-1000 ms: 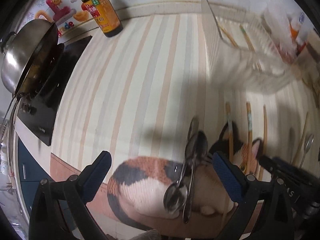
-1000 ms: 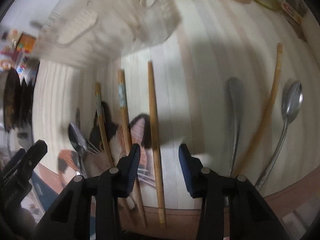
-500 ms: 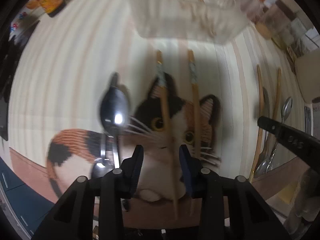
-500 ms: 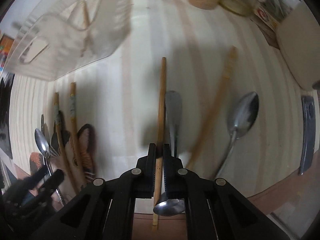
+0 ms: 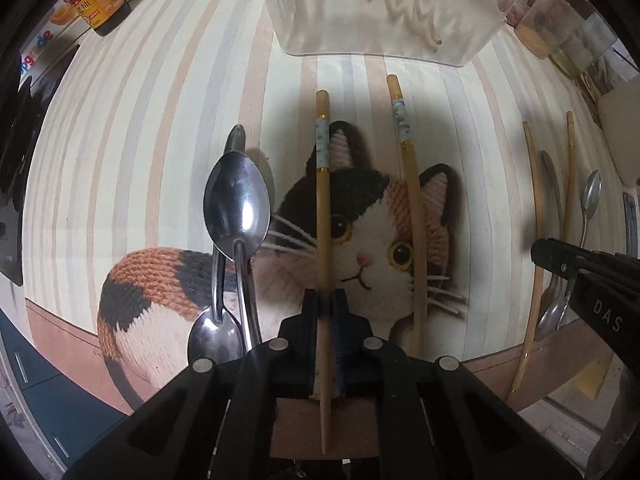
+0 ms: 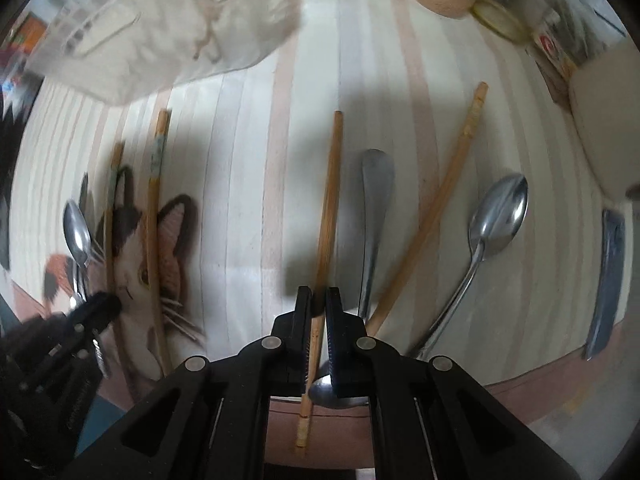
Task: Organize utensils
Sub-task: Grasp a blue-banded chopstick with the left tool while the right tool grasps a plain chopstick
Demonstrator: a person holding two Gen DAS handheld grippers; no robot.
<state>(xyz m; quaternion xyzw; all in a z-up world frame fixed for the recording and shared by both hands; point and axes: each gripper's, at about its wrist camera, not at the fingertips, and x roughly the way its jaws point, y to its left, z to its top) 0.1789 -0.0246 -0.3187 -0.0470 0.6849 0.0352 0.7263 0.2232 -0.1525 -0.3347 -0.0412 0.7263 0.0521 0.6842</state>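
Observation:
My left gripper (image 5: 327,300) is shut on a patterned chopstick (image 5: 322,184) that lies over the cat picture on the striped mat (image 5: 140,140). Its twin chopstick (image 5: 408,184) lies just right of it, and two steel spoons (image 5: 236,204) overlap to the left. In the right wrist view my right gripper (image 6: 318,300) is shut on a plain bamboo chopstick (image 6: 330,184). Right of it lie a spoon handle (image 6: 374,200), a slanted chopstick (image 6: 448,192) and a steel spoon (image 6: 496,216). The clear plastic organizer bin (image 5: 380,4) stands at the far edge, with chopsticks inside.
A soy sauce bottle (image 5: 94,0) stands at the far left beside a black stove (image 5: 16,128). Jars (image 5: 560,28) crowd the far right corner. A dark blue flat item (image 6: 608,280) lies at the right edge. The mat's near edge (image 6: 520,376) runs just below the grippers.
Both grippers went from open to shut. The left moved right from over the spoons and clamped the patterned chopstick. The right shifted right and closed on the plain bamboo chopstick.

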